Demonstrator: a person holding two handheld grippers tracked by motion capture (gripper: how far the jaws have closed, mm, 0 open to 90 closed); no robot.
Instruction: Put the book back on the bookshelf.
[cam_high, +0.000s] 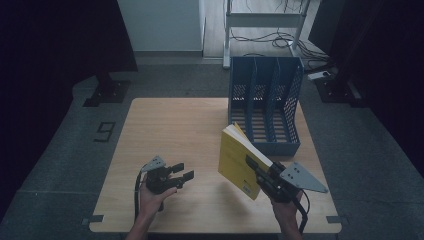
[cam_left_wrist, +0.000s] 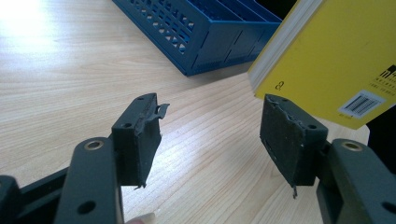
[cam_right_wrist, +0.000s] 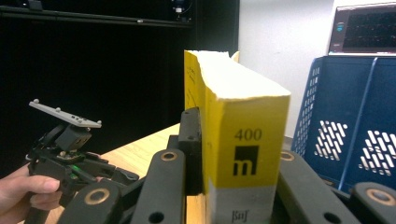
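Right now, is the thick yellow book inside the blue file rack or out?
Out: the thick yellow book is held above the table, before the blue file rack.

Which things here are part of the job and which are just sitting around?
In the job:
- yellow book, clamped in the right gripper
- blue file rack, just beyond the book
- left gripper, open and empty

Just around:
- metal frame on the floor
- floor cables

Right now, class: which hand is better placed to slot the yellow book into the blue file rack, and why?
Right. The right gripper is shut on the yellow book, lifted beside the blue file rack; the left gripper is open, empty and farther away.
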